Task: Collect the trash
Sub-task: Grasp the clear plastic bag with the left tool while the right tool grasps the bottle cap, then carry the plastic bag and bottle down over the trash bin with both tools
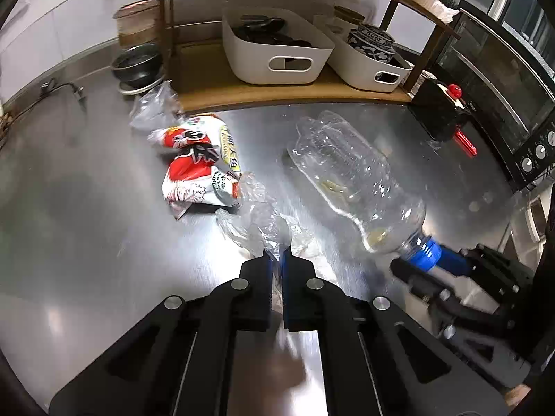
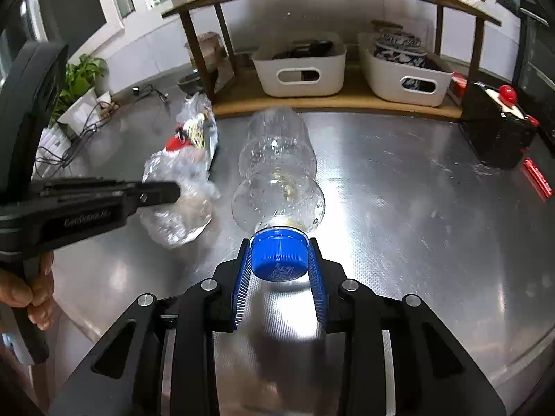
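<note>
My left gripper (image 1: 276,254) is shut on a crumpled clear plastic bag (image 1: 258,215), which also shows in the right wrist view (image 2: 182,194) beside the left gripper (image 2: 173,192). My right gripper (image 2: 280,242) is shut on the blue cap (image 2: 280,258) of a clear empty plastic bottle (image 2: 277,170). The bottle (image 1: 350,173) lies on the steel counter with its cap (image 1: 425,253) held by the right gripper (image 1: 421,256) in the left wrist view. A red and white snack wrapper (image 1: 199,166) lies beyond the bag; only a part of the wrapper (image 2: 196,135) shows in the right wrist view.
A wooden shelf (image 1: 277,97) at the back holds two white bins (image 1: 277,45) (image 1: 367,62). A toaster oven (image 1: 503,111) and a black box with a red knob (image 1: 442,111) stand right. Bowls (image 1: 137,64), cables (image 1: 59,90) and a plant (image 2: 81,79) are at the left.
</note>
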The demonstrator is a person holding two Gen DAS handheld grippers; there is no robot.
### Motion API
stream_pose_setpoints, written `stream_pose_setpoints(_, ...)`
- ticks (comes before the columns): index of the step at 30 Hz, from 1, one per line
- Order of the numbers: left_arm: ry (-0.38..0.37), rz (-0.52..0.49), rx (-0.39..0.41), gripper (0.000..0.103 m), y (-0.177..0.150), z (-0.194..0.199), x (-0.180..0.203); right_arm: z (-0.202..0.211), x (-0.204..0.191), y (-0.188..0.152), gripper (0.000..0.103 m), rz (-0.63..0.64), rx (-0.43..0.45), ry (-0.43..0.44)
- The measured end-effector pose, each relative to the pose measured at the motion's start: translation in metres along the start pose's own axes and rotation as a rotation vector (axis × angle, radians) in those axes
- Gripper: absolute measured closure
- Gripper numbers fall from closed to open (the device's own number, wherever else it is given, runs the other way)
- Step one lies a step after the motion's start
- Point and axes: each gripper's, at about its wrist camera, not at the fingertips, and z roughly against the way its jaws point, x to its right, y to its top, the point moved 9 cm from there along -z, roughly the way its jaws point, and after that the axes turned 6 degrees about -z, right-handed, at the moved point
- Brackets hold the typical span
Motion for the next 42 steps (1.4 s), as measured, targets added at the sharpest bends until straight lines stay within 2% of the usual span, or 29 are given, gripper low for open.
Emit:
stream_pose_setpoints(11, 0.01, -0.001, 0.048, 0.101, -0.05, 0.063, 0.02, 0.074, -0.013, -0.008, 0.071, 0.034, 0.105, 0.013)
stream_pose_setpoints(18, 0.015, -0.004, 0.076, 0.101, -0.076, 0.102, 0.036, 0.112, -0.026, -0.023, 0.071, 0.046, 0.123, 0.036)
stream_pose_setpoints(23, 0.014, -0.005, 0.086, 0.101, -0.094, 0.12, 0.045, 0.134, -0.028, -0.04, 0.071, 0.03, 0.109, 0.063)
stream_pose_setpoints(32, -0.005, 0.002, 0.081, 0.101, -0.143, 0.148, 0.065, 0.164, -0.026, -0.093, 0.071, 0.015, 0.052, 0.079)
stream_pose_setpoints(42, -0.037, 0.021, -0.03, 0.101, -0.216, 0.122, 0.078, 0.167, -0.027, -0.15, 0.071, 0.012, -0.037, 0.08)
